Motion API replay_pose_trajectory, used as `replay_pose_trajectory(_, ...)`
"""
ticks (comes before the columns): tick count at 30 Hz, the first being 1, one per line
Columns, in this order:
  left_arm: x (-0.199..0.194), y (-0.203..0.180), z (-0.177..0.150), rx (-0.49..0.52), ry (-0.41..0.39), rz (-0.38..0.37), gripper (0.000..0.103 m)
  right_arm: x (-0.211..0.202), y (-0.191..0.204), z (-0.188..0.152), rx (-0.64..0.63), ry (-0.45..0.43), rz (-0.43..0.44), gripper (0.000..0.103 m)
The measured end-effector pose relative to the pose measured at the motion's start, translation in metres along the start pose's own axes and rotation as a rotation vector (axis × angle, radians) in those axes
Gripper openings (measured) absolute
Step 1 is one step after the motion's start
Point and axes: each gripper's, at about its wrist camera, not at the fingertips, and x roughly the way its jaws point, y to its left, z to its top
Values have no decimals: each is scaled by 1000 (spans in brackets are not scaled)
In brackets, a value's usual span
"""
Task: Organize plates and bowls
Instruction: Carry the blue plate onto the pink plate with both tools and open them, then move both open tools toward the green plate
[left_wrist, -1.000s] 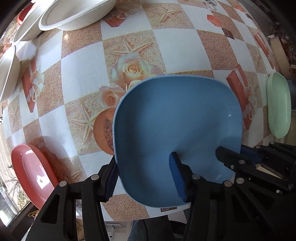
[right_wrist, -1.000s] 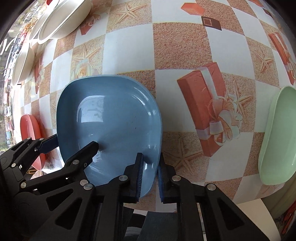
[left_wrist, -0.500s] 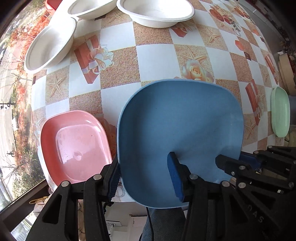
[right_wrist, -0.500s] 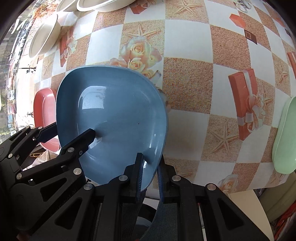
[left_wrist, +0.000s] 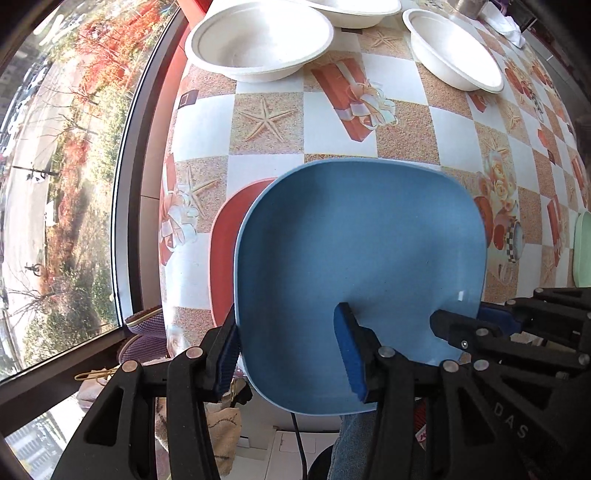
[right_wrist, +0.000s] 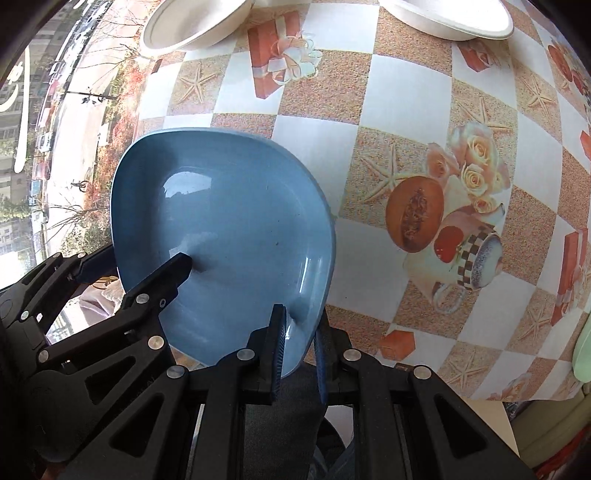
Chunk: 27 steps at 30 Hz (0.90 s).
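A blue square plate (left_wrist: 362, 258) is held in the air by both grippers. My left gripper (left_wrist: 291, 347) is shut on its left rim, one finger under the edge and one inside the plate. My right gripper (right_wrist: 299, 339) is shut on its right rim; the plate (right_wrist: 229, 236) fills the left of that view. In the left wrist view the blue plate hangs over a red plate (left_wrist: 225, 240) near the table's left edge and hides most of it. White bowls (left_wrist: 258, 40) (left_wrist: 454, 51) stand at the far side.
The table (left_wrist: 325, 125) has a checked cloth with starfish and gift prints. A pale green plate (left_wrist: 583, 251) lies at the right edge. A window (left_wrist: 66, 166) runs along the table's left side. A third white bowl (left_wrist: 354, 11) is at the top.
Both grippers have carried the blue plate leftward across the table, from the middle to above the red plate by the window. The white bowls have come closer in view.
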Motion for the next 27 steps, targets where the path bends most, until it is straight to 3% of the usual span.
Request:
replay_pose_trajectory(5,18,21,17,-37,-6,19,53,18,24,25,-28,15,2,17)
replay_pose_trajectory(7,25,29,21,-50,-11,34,58,27,21,33,-31,20,8,17)
replay_pose_trajectory(9,33,39,12,-64,-1,72,73,38,22,40,-38,29,31,17)
replay_pose_trajectory(12,32,24,8,-84,13,92,81,47,20,42,-59,34,16,20)
replay_pose_trajectory(15,28,22,2,-111,37,62,81,43,5,40,-53,32,45,43)
replay_pose_trajectory(17,19,12,3,-110,56,21,83,39,-6,39,-46,14,16,79)
replay_pose_trajectory(19,17,1,4,-82,53,32,83,33,-20,36,-34,-24,-11,93)
replay_pose_trajectory(22,8,-17,4,-39,48,79,83,18,-43,34,5,-55,42,93)
replay_pose_trajectory(27,-18,-34,10,-63,45,28,83,9,-42,24,45,-141,85,93)
